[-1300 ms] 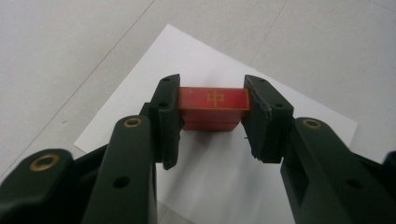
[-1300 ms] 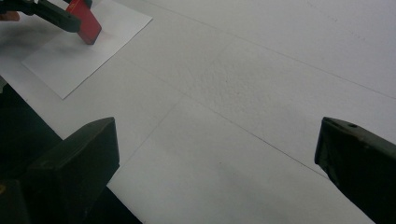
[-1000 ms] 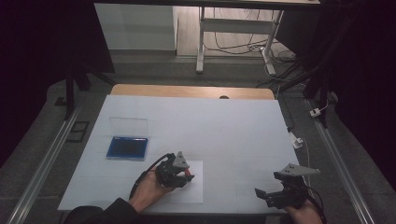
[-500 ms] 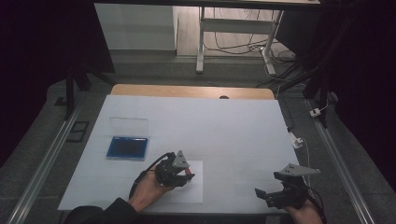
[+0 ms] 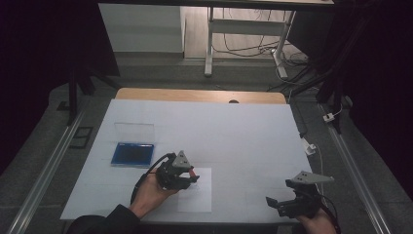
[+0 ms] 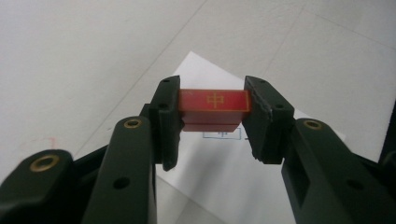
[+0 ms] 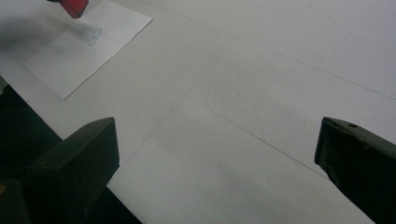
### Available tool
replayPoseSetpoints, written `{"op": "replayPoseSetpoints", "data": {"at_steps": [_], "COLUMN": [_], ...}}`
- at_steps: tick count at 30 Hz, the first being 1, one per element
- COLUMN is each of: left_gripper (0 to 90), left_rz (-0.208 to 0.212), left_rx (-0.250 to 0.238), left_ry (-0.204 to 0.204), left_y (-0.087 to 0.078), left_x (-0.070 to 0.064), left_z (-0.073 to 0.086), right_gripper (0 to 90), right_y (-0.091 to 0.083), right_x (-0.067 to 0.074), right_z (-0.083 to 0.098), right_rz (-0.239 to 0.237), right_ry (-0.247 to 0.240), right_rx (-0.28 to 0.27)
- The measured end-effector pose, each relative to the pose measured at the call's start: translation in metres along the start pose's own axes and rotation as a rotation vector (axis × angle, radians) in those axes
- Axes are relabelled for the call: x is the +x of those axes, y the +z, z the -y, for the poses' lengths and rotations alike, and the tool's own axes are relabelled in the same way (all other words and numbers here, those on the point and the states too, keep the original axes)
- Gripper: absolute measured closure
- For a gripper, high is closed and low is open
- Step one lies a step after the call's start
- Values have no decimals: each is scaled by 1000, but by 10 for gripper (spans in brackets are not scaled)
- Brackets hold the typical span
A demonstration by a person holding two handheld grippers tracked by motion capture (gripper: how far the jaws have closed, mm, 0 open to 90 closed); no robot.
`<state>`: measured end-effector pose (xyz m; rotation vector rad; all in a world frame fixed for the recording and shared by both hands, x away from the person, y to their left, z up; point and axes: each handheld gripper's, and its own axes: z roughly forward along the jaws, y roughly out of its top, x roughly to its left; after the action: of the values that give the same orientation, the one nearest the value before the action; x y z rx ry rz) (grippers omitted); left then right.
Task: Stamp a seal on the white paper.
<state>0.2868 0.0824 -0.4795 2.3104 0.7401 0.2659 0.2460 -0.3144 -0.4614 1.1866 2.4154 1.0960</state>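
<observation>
From my station I see the left tool (image 5: pixel 187 176) near the front of the table (image 5: pixel 234 131), above a white sheet of paper (image 5: pixel 200 195) that lies flat on the white surface. In the left gripper view my left tool (image 6: pixel 214 116) is clamped on a small red block (image 6: pixel 214 108), one jaw on each short side of it. The block has a gold character on the face turned to the camera, and it looks like a stamp, but I cannot say for sure. Under the block I see a small blue printed mark (image 6: pixel 223 134) on the paper, partly covered by the block; I cannot tell if the block touches the paper or hangs just over it. The right tool (image 5: pixel 281 204) is near the front right corner of the table, well apart from the left one, and its jaws stand wide with nothing between them; the right gripper view (image 7: pixel 215 149) shows bare table between the jaws, with the red block (image 7: pixel 74 6) and the paper (image 7: pixel 84 46) far at the top left. To the left of my left hand (image 5: pixel 148 192), farther back on the table, a blue case (image 5: pixel 132 153) lies open, its clear lid (image 5: pixel 134 130) laid back behind it.
</observation>
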Motion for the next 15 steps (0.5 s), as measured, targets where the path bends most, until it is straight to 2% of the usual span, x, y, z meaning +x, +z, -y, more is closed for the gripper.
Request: {"op": "replayPoseSetpoints", "data": {"at_steps": [15], "left_gripper": [585], "left_rz": [-39], "left_rx": [-20], "left_ry": [-35], "left_y": [-12], "left_x": [14], "left_z": [3], "right_gripper": [0], "right_y": [0], "right_x": [0], "right_z": [0], "right_rz": [-1], "right_ry": [0], "right_rx": [0]}}
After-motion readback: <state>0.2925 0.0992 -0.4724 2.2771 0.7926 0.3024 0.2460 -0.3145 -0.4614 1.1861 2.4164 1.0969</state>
